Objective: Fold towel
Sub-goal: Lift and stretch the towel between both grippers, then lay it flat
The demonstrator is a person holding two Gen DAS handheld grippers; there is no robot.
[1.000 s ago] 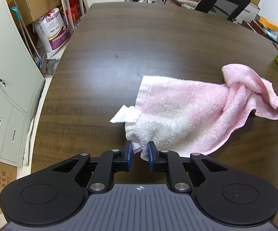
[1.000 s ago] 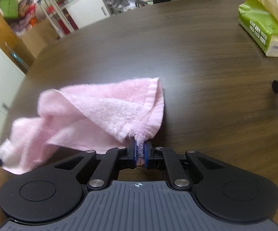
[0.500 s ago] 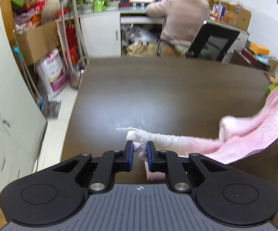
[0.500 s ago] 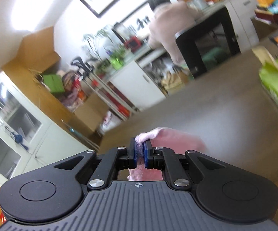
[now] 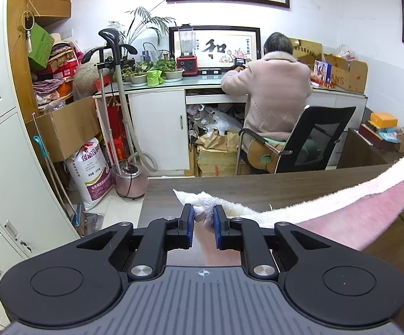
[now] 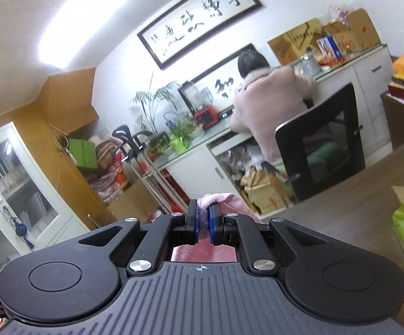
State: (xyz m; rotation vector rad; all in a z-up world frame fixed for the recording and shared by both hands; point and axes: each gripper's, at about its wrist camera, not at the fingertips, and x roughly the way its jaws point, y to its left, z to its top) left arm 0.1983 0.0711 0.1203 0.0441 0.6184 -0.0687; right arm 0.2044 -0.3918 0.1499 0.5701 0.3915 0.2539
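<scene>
Towel (image 5: 341, 212) span shows only from left claw (image 5: 203, 217) (both claws clamp corners); right claw (image 6: 203, 215).

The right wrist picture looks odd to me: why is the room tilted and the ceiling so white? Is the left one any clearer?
Right wrist view: tilted, fisheye-bent walls, ceiling light blown out to glare, slightly soft; the right gripper pinches the pink terry towel. Left wrist view: level and sharper, evenly lit, edges still curved; the left gripper clamps the towel's whitish corner.
</scene>
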